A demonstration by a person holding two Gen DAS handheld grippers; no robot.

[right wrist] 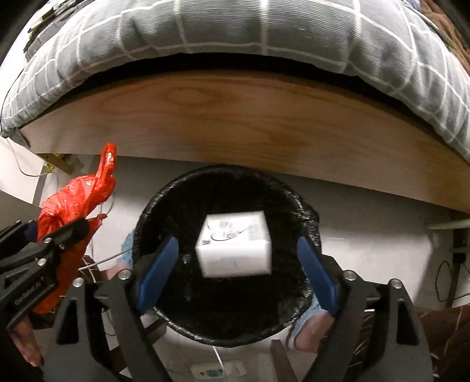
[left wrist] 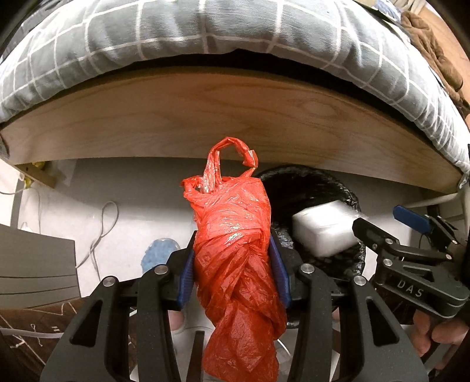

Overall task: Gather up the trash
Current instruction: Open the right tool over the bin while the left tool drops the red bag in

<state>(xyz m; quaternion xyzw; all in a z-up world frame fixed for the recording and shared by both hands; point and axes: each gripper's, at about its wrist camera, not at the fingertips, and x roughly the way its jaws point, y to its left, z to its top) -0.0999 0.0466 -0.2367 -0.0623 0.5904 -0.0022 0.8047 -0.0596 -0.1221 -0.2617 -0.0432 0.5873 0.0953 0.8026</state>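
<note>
A crumpled plastic bag [left wrist: 235, 249] is showing bright orange-red between the royal-blue pads [left wrist: 185, 276] of a matte black gripper [left wrist: 233, 264], while a white box [right wrist: 235, 244] with faint dark printing is standing out against the glossy black liner of a round bin [right wrist: 305, 217]. Beyond them, a bed board [right wrist: 235, 117] is glowing in warm light-brown wood grain, and the quilt [right wrist: 235, 26] is showing grey with a thin white grid.

A: Where does the left wrist view look from?
B: Steeply down along its hand-held gripper [left wrist: 235, 264], close above the floor [left wrist: 123, 188] by the bed's wooden side rail [left wrist: 235, 117].
A: And the right?
B: Straight down into the black bin [right wrist: 226, 329]; both views share bin, rail and bedding [right wrist: 235, 26].
</note>
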